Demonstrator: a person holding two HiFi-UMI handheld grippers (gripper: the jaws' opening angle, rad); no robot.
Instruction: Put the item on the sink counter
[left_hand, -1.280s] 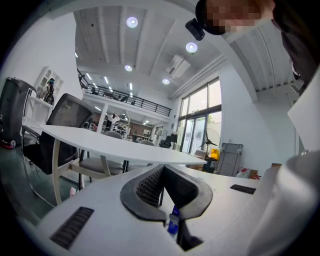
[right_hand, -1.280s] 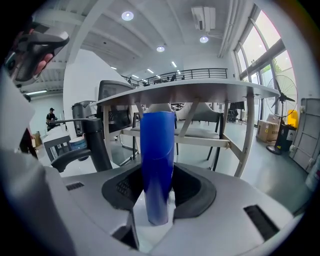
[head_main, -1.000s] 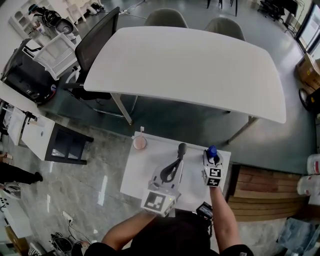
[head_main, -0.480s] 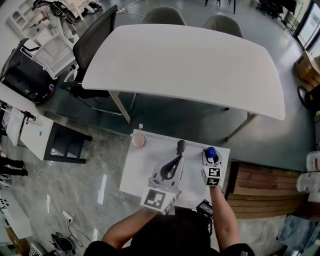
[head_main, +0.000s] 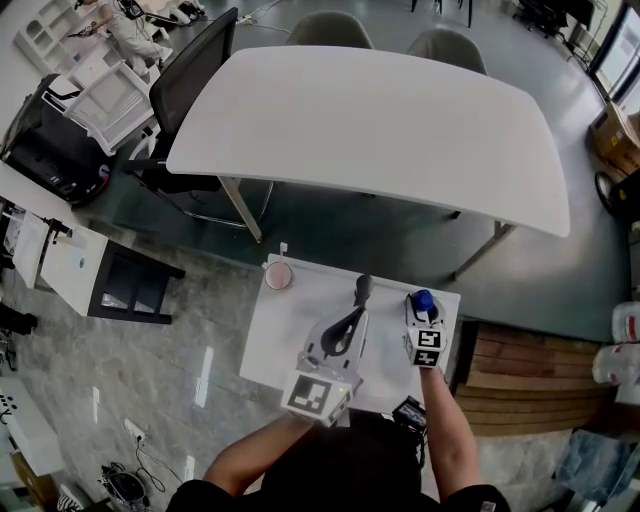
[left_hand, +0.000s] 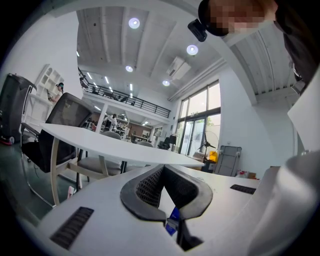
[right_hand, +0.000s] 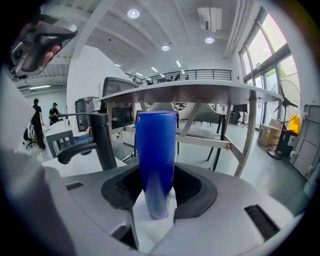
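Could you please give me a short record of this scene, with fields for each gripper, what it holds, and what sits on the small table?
Left gripper: jaws together, nothing between them, over the small white table
Right gripper: closed on the blue bottle
Bottle: upright between the jaws
On the small table: black tap near the middle; pink cup at the far left corner
Beyond: large white table, black office chair

Low in frame, a person's dark short-sleeved top (head_main: 345, 472); white left gripper (head_main: 348, 335) and right gripper (head_main: 423, 306) carry black-and-white marker cubes (head_main: 320, 397).
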